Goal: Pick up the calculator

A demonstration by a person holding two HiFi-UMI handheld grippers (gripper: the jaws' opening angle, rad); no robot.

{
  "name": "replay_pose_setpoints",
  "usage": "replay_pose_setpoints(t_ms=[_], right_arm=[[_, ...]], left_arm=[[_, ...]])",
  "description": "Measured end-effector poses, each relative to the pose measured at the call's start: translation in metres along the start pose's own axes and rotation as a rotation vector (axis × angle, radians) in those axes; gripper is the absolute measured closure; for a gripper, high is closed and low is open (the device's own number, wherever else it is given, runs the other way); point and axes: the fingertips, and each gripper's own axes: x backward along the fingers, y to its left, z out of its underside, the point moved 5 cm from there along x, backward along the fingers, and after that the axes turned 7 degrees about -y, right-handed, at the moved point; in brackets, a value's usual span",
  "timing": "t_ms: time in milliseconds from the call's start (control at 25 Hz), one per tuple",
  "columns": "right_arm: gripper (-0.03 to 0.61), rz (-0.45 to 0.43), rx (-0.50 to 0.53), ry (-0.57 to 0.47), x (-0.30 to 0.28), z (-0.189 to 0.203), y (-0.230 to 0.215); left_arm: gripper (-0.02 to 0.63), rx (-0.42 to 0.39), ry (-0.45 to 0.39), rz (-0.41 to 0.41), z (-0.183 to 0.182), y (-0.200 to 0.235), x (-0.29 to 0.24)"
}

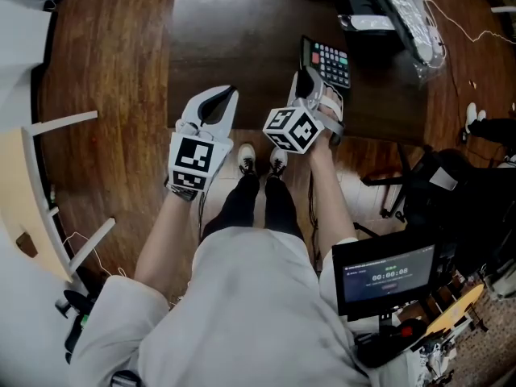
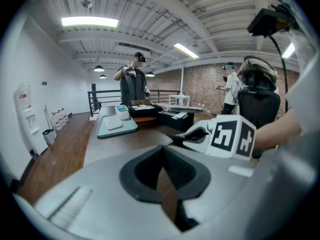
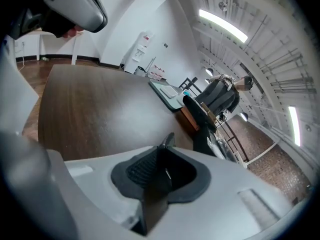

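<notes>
**Head view.** The calculator (image 1: 330, 61) is sitting by the near edge of the worktop (image 1: 242, 47), right of middle, with its keys facing up. The right gripper (image 1: 309, 85) is reaching in over that edge and covering the calculator's near left corner. The left gripper (image 1: 218, 101) is hanging at the near edge further left, well apart from the calculator.

**Left gripper view.** Its fingers are meeting at the tips and carrying nothing. Only a brown sliver is showing through the seam. The right gripper is showing ahead, over the worktop.

**Right gripper view.** The fingers are clenching on a thin dark slab seen edge-on, with its tip poking just past them. I am reading this as the calculator, pinched flat across its thickness. The worktop is lying off to one side of the seam. I cannot tell whether the calculator is clear of the worktop.

**Handling (judgement).**
- The calculator is looking light and stiff, with a smooth plastic case that is likely slippery.
- A corner hold is risking swing or droop.
- A grip on the plain rim at the middle of the near end, off the keys, is looking safer.
- A moderate squeeze should be enough.
</notes>
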Motion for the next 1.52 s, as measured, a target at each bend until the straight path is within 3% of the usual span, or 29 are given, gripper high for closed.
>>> replay_pose_setpoints(t_ms=[600, 1040, 1520], right_arm=[[0.523, 0.059, -0.035, -0.035, 0.036, 0.007, -0.055], [0.525, 0.120, -0.260, -0.141, 0.085, -0.005, -0.119], [0.525, 0.167, -0.482, -0.374, 0.160, -0.045, -0.183]], left_arm=[[0.607, -0.035, -0.023, 0.009, -0.022, -0.020, 0.000], [0.607, -0.057, -0.123, -0.005, -0.065, -0.030, 0.001], [0.607, -0.083, -0.270, -0.037, -0.123, -0.036, 0.022]])
